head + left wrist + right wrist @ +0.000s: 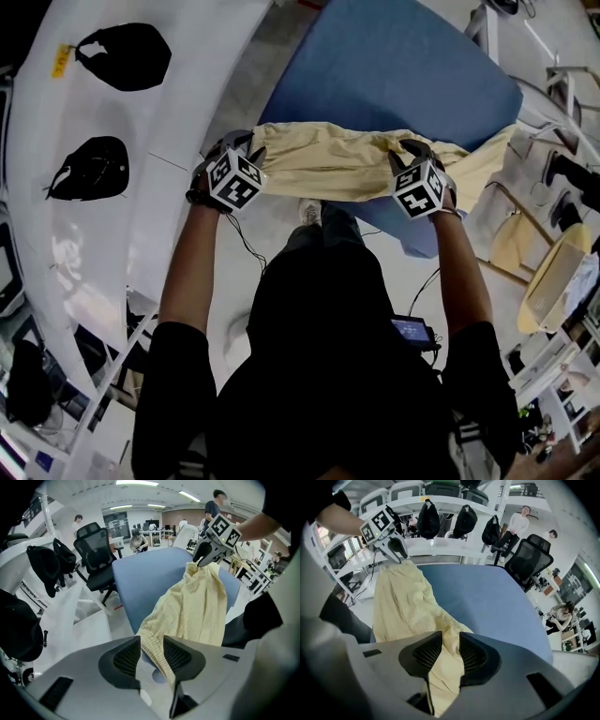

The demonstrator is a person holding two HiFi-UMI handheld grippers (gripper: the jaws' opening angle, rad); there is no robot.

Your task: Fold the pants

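The pale yellow pants point(328, 161) are held stretched and creased across frame centre, over the blue table point(394, 66). The left gripper point(238, 142) and right gripper point(413, 150) are each clamped on one end.

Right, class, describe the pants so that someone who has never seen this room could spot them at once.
Find the big blue table. At its near edge, the pants hang stretched between the left tongs and the right tongs. They are the only pale yellow cloth here, unlike the black bags off to the left.
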